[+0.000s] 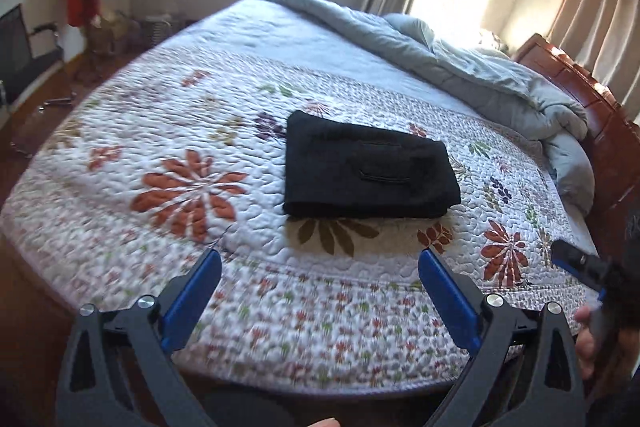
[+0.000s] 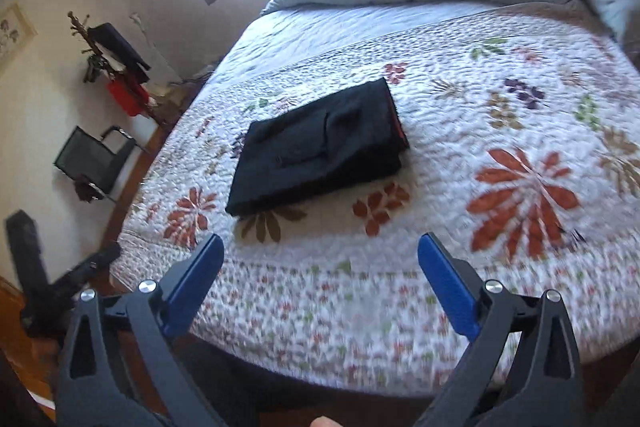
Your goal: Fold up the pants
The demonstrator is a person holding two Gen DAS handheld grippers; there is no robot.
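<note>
Folded pants point(image 1: 370, 169) ahead, apart from left claw point(image 1: 320, 259).

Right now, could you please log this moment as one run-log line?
pants: folded, on quilt | left hand-held gripper: open, empty | right hand-held gripper: open, empty

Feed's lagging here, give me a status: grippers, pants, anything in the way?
Left gripper open, empty. Right gripper open, empty. Black pants folded in a compact stack on the quilt, untouched. Nothing between grippers and pants.

Both wrist views look down across bed point(image 1: 240, 107) from near edge; share quilt.
</note>
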